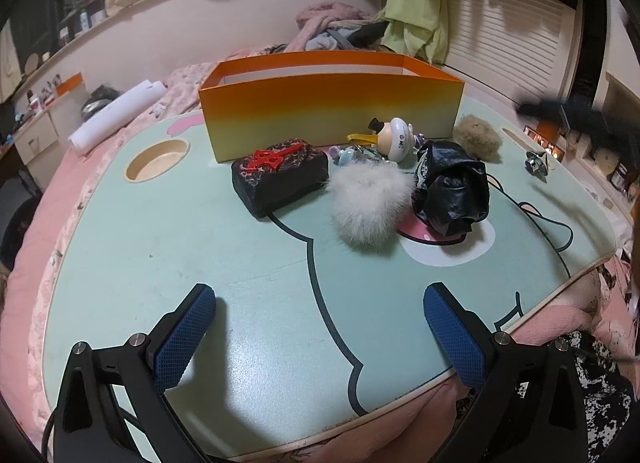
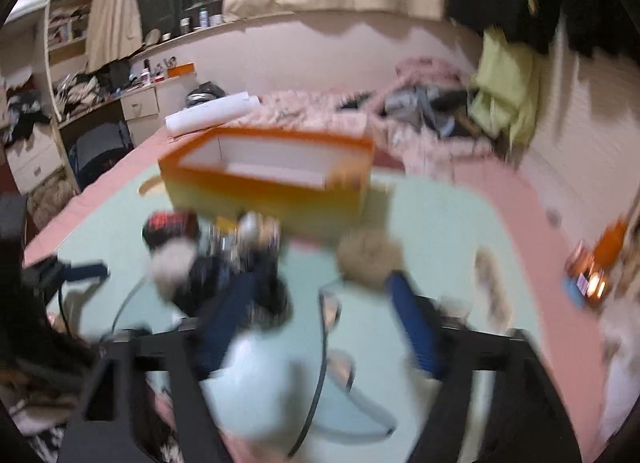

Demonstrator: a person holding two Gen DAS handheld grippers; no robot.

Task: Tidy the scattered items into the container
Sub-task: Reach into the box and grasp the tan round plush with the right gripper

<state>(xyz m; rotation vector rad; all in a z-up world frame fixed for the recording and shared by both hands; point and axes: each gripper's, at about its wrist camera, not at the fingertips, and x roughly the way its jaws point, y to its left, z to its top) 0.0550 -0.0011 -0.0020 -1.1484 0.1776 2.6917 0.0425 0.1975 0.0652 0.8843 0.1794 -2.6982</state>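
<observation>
An orange open box stands at the back of a mint lap table. In front of it lie a black pouch with red lettering, a white fur pompom, a crumpled black bag, a round white figure keychain and a brown fur ball. My left gripper is open and empty above the table's near part. My right gripper is open and empty; its view is blurred, with the brown fur ball just beyond its right finger and the box farther on.
A small metal piece lies at the table's right side. A round cup recess is at the back left. A white paper roll lies on the pink bedding. Clothes are piled behind the box.
</observation>
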